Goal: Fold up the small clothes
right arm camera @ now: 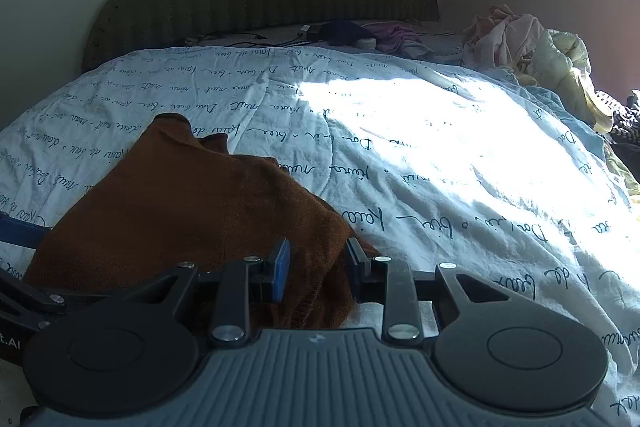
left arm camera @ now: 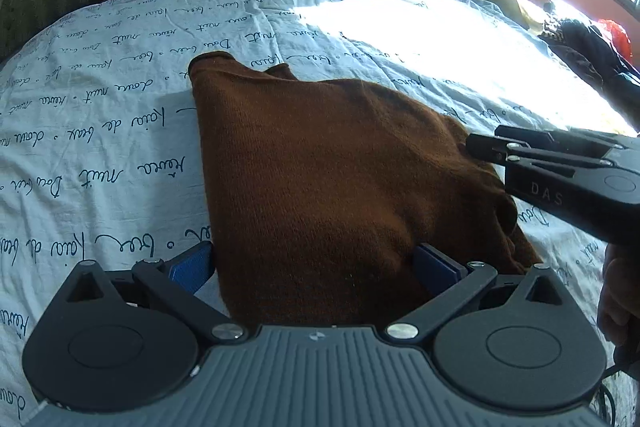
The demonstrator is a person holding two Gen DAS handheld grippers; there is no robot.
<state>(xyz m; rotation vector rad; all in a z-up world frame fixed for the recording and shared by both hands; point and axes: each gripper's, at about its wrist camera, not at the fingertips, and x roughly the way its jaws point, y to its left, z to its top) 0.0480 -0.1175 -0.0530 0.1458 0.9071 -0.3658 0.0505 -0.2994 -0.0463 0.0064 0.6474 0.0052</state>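
That brown knit point(left arm camera: 340, 179) is soft and floppy; left gripper point(left arm camera: 316, 267) gapes wide, right gripper point(right arm camera: 318, 267) pinches its corner edge.

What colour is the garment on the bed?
Rusty brown garment; clearest in the left wrist view.

left claw point(left arm camera: 316, 263) spread wide, right claw point(right arm camera: 318, 267) part-closed

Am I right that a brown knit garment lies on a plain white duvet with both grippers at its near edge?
Not quite: the duvet is not plain. It is white, printed all over with dark handwritten script, as the right wrist view shows. The rest stands: the brown knit garment lies on it, with the left gripper and right gripper at its near edge.
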